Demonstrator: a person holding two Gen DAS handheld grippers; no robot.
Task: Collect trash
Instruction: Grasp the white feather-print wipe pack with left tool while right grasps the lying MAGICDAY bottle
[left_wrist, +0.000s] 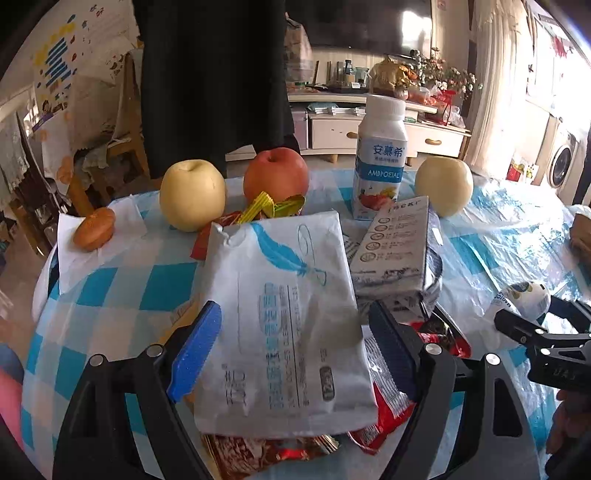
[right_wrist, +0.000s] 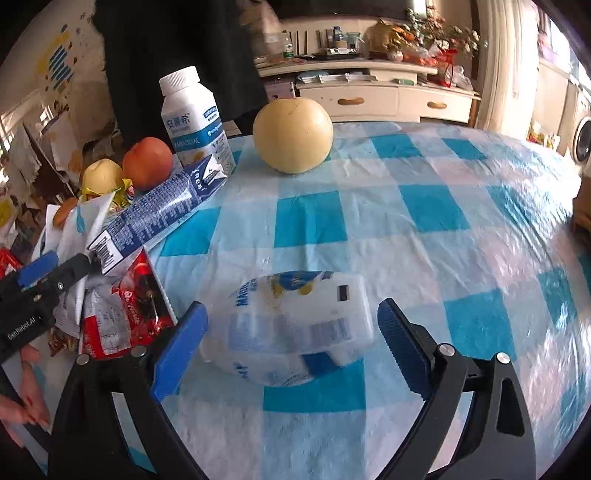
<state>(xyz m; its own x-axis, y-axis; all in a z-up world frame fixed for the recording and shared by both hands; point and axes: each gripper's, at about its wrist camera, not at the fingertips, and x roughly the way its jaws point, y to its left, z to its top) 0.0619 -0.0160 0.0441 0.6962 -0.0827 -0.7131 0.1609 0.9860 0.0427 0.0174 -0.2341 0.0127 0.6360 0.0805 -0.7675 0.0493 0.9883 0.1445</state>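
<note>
My left gripper (left_wrist: 291, 347) gapes wide around the white wrapper (left_wrist: 284, 295); my right gripper (right_wrist: 291, 350) stands wide around the crumpled packet (right_wrist: 295, 325). Nothing looks collected yet. At twelve o'clock, the fruit and yogurt bottle (left_wrist: 380, 158) stay.

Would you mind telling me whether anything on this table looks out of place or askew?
Yes. Among upright fruit and a standing white yogurt bottle, empty wrappers lie heaped: a crumpled white feather-print bag over red foil wrappers, and a flattened blue-and-white carton lying tipped. A squashed white plastic bottle lies sideways, apart.
</note>
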